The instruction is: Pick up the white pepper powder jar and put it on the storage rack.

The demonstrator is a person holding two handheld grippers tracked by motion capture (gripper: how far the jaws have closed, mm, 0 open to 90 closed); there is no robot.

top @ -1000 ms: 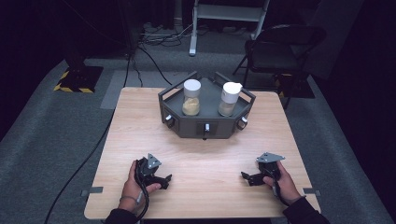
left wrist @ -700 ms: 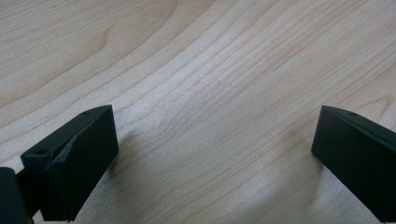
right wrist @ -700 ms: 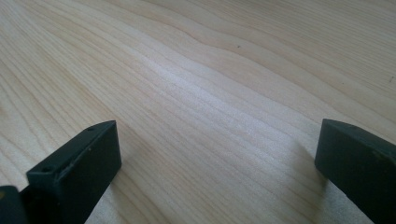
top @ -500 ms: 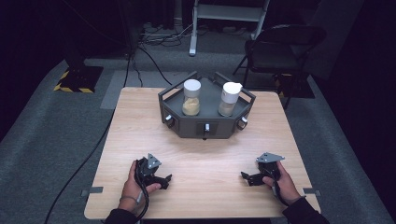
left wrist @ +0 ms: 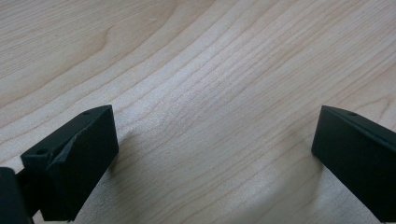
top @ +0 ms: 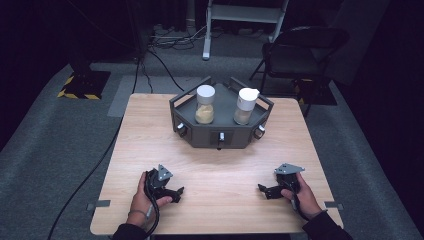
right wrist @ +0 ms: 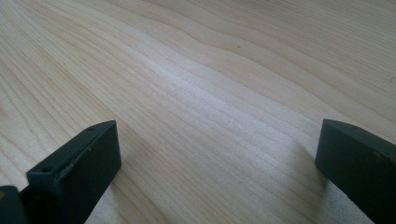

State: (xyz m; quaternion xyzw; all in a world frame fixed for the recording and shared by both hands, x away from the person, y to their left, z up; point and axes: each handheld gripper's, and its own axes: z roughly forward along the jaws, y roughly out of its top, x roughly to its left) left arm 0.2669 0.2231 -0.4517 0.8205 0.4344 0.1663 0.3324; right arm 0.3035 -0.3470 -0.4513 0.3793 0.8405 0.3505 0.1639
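A: Resting on the near part of the bench (top: 215, 165), the left gripper (top: 172, 192) is lying under the person's left hand (top: 142, 200). Its jaws are standing wide apart, released, with bare wood grain showing between them in the left gripper view.

B: Confirming the same for the right gripper (top: 265, 190). The right hand (top: 300, 195) is holding it near the bench's front right corner. In the right gripper view its jaws are spread wide, released, and gripping nothing.

A: Where are the jars sitting?

B: Both are standing upright inside the dark grey tray (top: 220, 135) at the far middle of the bench, well apart from both grippers. The jar on the left (top: 205, 104) is carrying a white lid and is holding yellowish powder in its lower part. The jar on the right (top: 246, 106) is also wearing a white cap; its contents are looking paler.

A: And the grippers relative to each other?

B: They are lying well apart, one at each near side, with the jaws of each pointing inward toward the bench's middle.
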